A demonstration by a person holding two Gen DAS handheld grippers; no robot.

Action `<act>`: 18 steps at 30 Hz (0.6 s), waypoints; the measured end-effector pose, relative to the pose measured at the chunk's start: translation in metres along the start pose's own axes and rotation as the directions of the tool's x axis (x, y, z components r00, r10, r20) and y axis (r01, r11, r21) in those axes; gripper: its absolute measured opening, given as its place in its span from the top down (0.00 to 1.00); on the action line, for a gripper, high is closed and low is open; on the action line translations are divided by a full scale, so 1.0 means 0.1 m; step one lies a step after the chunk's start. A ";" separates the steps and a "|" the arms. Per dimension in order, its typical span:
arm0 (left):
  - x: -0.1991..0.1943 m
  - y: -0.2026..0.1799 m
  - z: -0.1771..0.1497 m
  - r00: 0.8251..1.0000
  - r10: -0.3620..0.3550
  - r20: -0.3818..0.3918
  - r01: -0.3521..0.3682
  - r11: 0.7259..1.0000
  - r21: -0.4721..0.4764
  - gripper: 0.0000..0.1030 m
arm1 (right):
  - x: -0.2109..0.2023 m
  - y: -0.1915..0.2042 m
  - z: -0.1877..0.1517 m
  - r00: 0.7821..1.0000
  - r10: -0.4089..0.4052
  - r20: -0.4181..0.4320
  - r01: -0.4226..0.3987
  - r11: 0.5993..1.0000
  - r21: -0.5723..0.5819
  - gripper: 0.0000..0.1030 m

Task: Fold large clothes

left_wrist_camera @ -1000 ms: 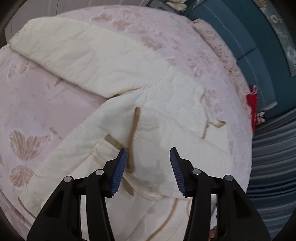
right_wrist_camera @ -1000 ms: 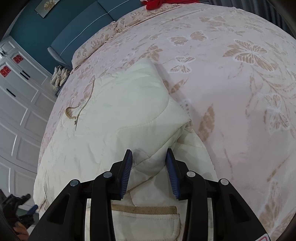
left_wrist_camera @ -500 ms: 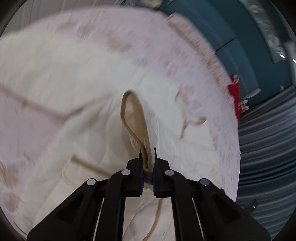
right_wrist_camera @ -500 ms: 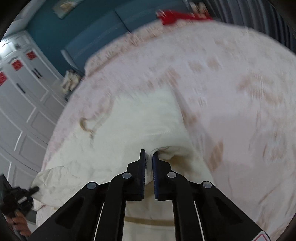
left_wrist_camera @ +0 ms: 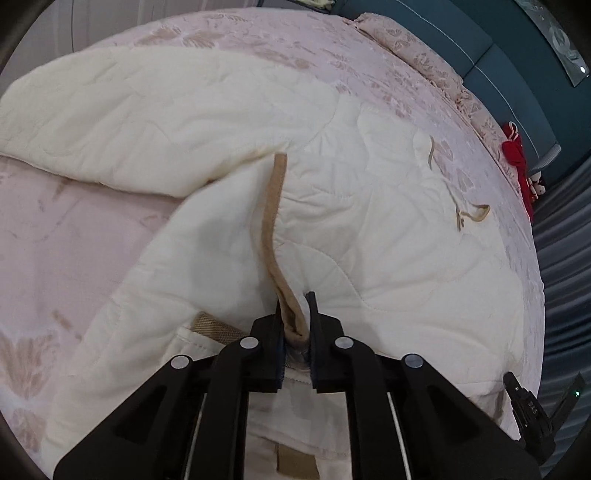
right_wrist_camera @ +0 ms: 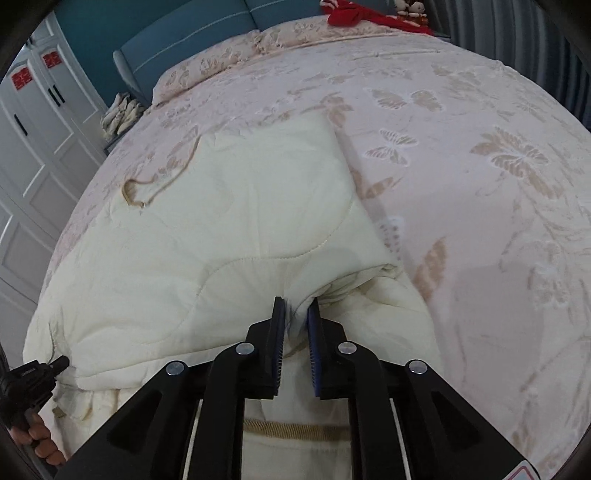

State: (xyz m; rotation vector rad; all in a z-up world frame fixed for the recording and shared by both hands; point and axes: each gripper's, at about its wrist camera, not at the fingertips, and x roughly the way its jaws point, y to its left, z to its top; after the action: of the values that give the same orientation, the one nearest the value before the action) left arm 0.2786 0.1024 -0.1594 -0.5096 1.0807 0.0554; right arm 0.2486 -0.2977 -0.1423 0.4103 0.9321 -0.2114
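A large cream quilted garment (left_wrist_camera: 369, 236) with tan trim lies spread on the bed; it also shows in the right wrist view (right_wrist_camera: 221, 229). My left gripper (left_wrist_camera: 295, 314) is shut on a tan-trimmed edge (left_wrist_camera: 273, 229) of the garment, which rises into the jaws. My right gripper (right_wrist_camera: 297, 317) is shut on a cream fold of the garment near its right edge. A sleeve (left_wrist_camera: 140, 118) lies out to the upper left in the left wrist view. A tan drawstring (right_wrist_camera: 155, 184) curls on the far part of the garment.
The bed has a pink bedspread (right_wrist_camera: 480, 166) with butterfly patterns. A teal headboard (right_wrist_camera: 192, 33) and red cloth (right_wrist_camera: 354, 14) are at the far end. White wardrobe doors (right_wrist_camera: 37, 122) stand to the left. Grey curtains (left_wrist_camera: 565, 258) hang beyond the bed's right side.
Both grippers went from open over the garment to shut on it. The left one closed on the tan-trimmed edge, the right one on a cream fold, and both lifted the fabric slightly.
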 end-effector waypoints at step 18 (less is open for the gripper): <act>0.28 -0.75 -0.33 0.996 0.087 -0.009 -0.080 0.953 0.293 0.87 | 0.25 0.83 -0.36 0.998 -0.017 -0.056 -0.002 0.947 -0.322 0.93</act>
State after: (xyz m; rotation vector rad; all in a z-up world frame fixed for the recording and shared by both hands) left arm 0.2864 0.0160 -0.1679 -0.1976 1.1086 -0.0362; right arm 0.2662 -0.2070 -0.1606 0.1107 1.0055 -0.0510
